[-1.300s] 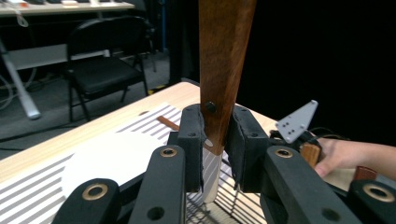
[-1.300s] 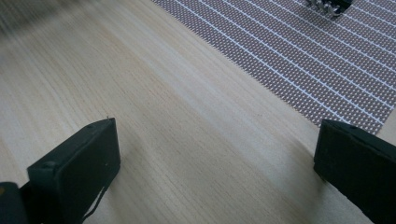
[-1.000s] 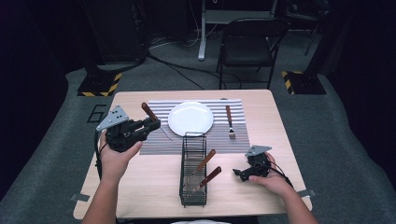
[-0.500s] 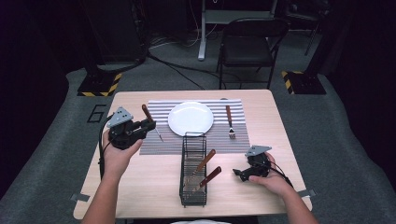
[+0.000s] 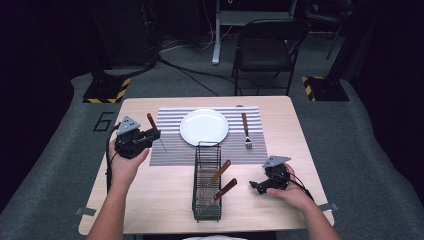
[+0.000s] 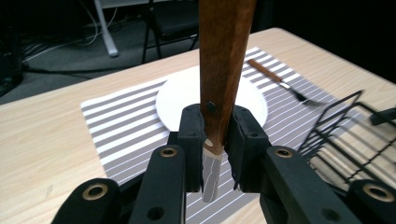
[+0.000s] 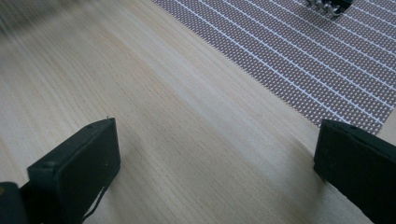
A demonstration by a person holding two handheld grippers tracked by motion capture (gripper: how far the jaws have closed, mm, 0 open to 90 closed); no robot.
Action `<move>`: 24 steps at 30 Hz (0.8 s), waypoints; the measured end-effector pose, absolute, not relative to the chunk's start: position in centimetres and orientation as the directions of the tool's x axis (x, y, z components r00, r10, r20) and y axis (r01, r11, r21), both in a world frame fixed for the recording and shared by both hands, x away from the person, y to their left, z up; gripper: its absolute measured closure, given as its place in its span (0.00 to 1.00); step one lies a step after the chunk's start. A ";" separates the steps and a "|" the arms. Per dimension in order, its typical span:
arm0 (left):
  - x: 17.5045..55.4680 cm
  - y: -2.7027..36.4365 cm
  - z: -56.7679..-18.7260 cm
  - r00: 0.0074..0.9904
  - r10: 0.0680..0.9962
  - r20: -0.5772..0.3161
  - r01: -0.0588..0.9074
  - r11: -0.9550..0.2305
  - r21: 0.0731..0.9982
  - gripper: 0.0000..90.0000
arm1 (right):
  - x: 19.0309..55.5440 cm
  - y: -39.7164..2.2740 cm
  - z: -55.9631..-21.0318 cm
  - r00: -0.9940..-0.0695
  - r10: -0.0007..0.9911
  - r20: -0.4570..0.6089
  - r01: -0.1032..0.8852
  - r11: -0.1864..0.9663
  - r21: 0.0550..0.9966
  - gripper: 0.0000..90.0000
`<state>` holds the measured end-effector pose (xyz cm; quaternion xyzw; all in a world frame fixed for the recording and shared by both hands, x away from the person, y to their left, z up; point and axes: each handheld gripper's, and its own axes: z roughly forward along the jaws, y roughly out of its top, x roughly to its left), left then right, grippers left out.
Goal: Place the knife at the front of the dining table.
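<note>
One knife (image 6: 223, 70) is pinched in the left hand-held gripper (image 5: 134, 141); right hand-held gripper (image 5: 270, 181) spread, idle. Advise lowering it level onto the placemat (image 5: 172, 147), beside the plate (image 5: 204, 126).

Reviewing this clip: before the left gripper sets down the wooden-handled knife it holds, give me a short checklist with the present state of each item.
1. Grip on the wooden-handled knife: ok; the left gripper is shut on the handle near the blade.
2. Knife clear of the table: ok; it is held above the grey striped placemat.
3. Free placemat left of the round white plate: ok; that strip is bare.
4. Wooden-handled fork in place: ok; it lies right of the plate.
5. Black wire basket out of the way: ok; it stands nearer the person, with two utensils inside.
6. Right gripper clear: ok; open, low over the table.
</note>
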<state>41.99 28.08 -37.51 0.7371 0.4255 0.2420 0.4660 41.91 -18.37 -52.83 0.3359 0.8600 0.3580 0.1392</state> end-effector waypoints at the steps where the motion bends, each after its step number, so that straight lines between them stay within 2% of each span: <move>1: 42.1 28.1 -37.7 0.515 0.856 -0.039 0.405 -0.204 0.891 0.85 | 41.9 -18.4 -52.8 -0.736 0.677 0.001 0.478 0.518 0.710 0.00; 24: 44.9 28.3 -42.8 0.458 0.888 -0.043 0.475 -0.204 0.856 0.85 | 41.9 -18.4 -52.8 -0.737 0.676 0.000 0.476 0.520 0.709 0.00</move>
